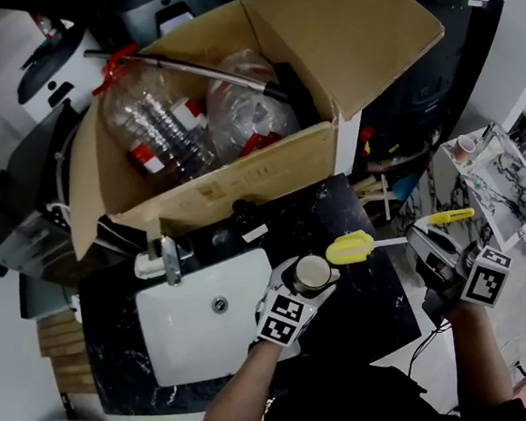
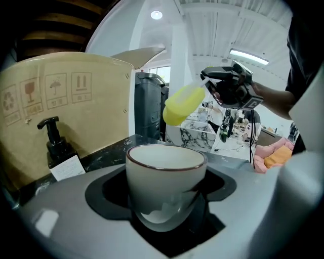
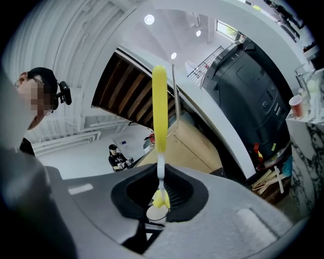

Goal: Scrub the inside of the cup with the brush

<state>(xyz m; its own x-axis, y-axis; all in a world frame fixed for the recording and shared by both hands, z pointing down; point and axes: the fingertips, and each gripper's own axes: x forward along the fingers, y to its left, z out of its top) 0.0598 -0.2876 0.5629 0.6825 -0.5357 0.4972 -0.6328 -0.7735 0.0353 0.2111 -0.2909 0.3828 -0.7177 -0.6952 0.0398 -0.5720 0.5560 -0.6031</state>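
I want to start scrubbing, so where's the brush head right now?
In the head view the brush is held by the right hand-held gripper, its yellow head just right of the cup, outside it, above the black counter.

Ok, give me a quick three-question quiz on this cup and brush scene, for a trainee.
1. True or false: the head of the brush is already inside the cup.
2. The left gripper holds: A the cup, B the brush, C nothing.
3. Fill in: the brush's head is coloured ____.

Key: 1 false; 2 A; 3 yellow.
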